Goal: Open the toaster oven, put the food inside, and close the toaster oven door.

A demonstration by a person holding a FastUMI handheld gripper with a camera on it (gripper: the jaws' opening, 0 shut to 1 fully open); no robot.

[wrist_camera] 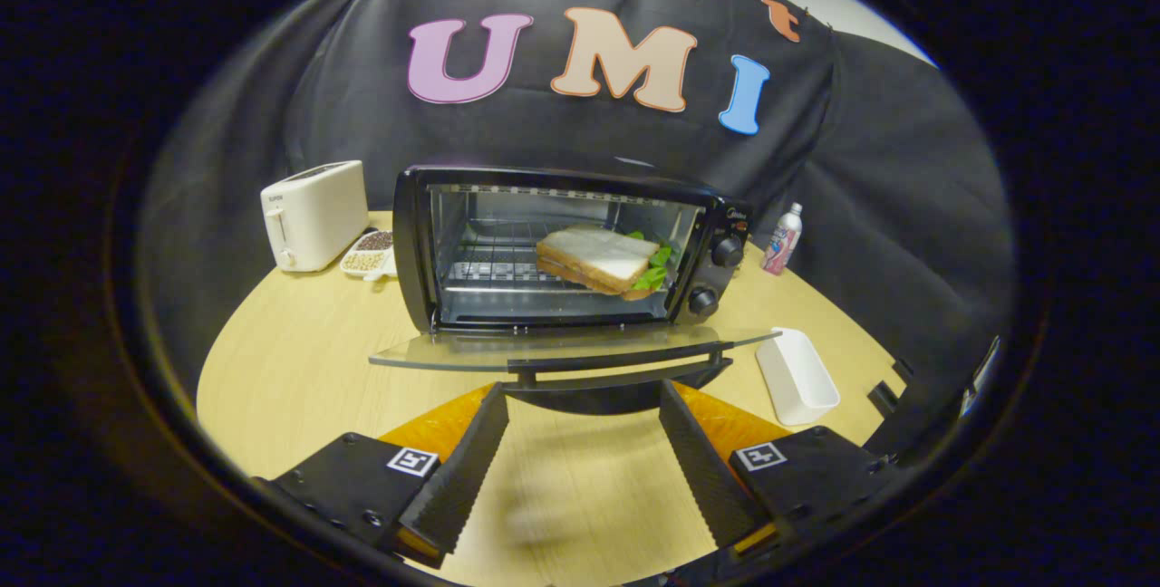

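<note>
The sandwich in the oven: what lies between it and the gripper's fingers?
In the gripper view, the open gripper faces the lowered glass door with its handle; the sandwich sits beyond.

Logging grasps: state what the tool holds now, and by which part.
Nothing is held. The tool is open, its fingers apart just short of the open door's handle; the sandwich already lies inside the oven.
</note>
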